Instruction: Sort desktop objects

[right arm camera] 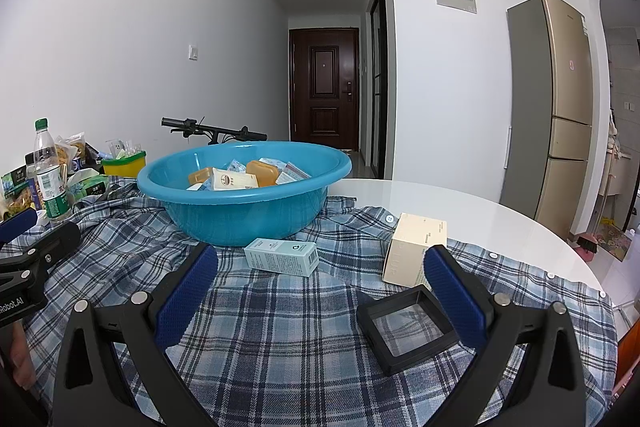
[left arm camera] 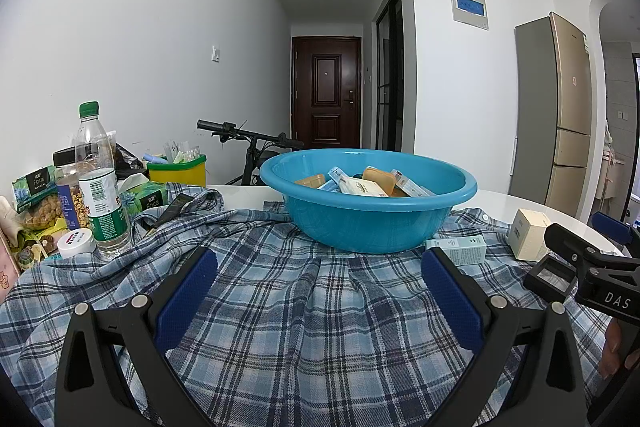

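The blue basin [right arm camera: 244, 199] sits on the plaid shirt [right arm camera: 280, 339], already holding boxes. Just in front lie 3 loose items: a cream carton [right arm camera: 412, 251] — light, stiff, grip its flat sides — a teal box [right arm camera: 282, 257], then a black display frame [right arm camera: 404, 327], probably fragile. Both the left gripper [left arm camera: 318, 291] and the right gripper [right arm camera: 320, 287] gape empty.

In the left wrist view the black square frame with a clear pane [left arm camera: 551, 277] is half covered by the right gripper's black body. The pale green rectangular carton [left arm camera: 460, 249] has its near end behind a blue finger pad [left arm camera: 448, 301]. The small boxes in the round blue plastic basin [right arm camera: 240, 215] sit partly below its rim, print too small to read. A bicycle's black handlebar [right arm camera: 212, 129] shows; the basin hides its frame.
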